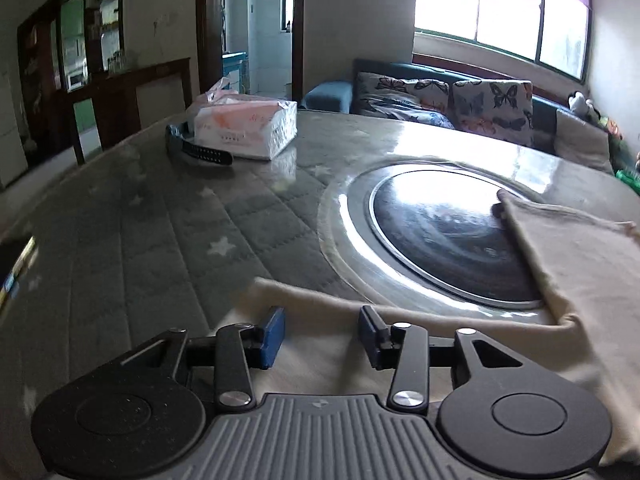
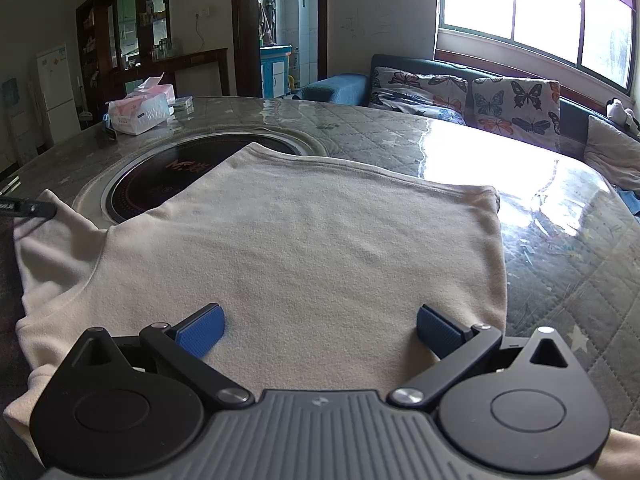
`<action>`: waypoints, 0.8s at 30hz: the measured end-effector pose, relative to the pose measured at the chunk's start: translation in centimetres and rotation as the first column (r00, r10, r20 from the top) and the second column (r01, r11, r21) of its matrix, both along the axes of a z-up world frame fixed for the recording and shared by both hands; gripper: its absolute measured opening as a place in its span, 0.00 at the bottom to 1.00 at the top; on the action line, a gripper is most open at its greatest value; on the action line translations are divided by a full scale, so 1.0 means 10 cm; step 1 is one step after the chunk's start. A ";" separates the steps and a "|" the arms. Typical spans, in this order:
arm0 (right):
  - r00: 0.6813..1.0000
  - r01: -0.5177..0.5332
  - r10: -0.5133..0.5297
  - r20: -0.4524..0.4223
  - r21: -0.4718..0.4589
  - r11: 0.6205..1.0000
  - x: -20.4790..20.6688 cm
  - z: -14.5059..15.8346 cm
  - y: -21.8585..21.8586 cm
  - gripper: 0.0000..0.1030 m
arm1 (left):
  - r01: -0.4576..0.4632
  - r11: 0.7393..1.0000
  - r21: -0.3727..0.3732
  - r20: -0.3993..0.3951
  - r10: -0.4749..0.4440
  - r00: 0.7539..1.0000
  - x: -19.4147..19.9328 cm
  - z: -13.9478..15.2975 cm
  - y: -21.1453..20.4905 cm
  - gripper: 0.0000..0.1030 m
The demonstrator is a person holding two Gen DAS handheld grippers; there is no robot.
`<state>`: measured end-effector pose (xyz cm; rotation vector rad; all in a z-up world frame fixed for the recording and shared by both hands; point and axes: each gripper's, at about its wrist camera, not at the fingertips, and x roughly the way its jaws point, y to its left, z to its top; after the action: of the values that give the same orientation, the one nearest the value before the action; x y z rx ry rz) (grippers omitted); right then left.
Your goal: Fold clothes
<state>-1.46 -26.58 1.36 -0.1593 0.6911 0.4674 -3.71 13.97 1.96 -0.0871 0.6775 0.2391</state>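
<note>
A cream garment (image 2: 312, 248) lies flat on the table, partly over the round black cooktop (image 2: 160, 184). In the left wrist view its sleeve (image 1: 320, 344) lies under my left gripper (image 1: 322, 334), which is open with blue pads apart just above the cloth edge. The garment's body (image 1: 580, 264) stretches to the right there. My right gripper (image 2: 318, 330) is wide open, low over the garment's near part, holding nothing. The tip of the left gripper (image 2: 28, 208) shows at the far left of the right wrist view, by the sleeve.
The table has a grey quilted cover under glossy glass (image 1: 160, 232). A tissue pack (image 1: 248, 124) and a black strap (image 1: 200, 152) lie at the far side. A sofa with butterfly cushions (image 2: 480, 96) stands behind the table, under a bright window.
</note>
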 end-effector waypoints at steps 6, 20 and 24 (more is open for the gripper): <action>1.000 0.000 0.000 -0.001 0.001 1.000 0.00 0.00 0.00 1.00 | 0.023 0.998 0.062 -0.001 -0.023 1.000 0.13 -0.02 0.11 0.69; 1.000 0.001 -0.001 0.000 -0.003 1.000 -0.01 0.00 0.01 1.00 | 0.146 0.987 -0.071 0.103 -0.139 0.985 -0.15 0.34 -0.42 0.82; 1.000 0.000 0.000 -0.005 -0.010 1.000 0.00 0.02 0.02 1.00 | 0.324 0.939 -0.116 0.140 -0.308 0.941 -0.18 0.39 -0.93 0.83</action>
<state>-1.47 -26.40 1.52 -0.1680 0.6986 0.4649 -5.53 4.65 5.85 -0.1223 0.5774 -0.1238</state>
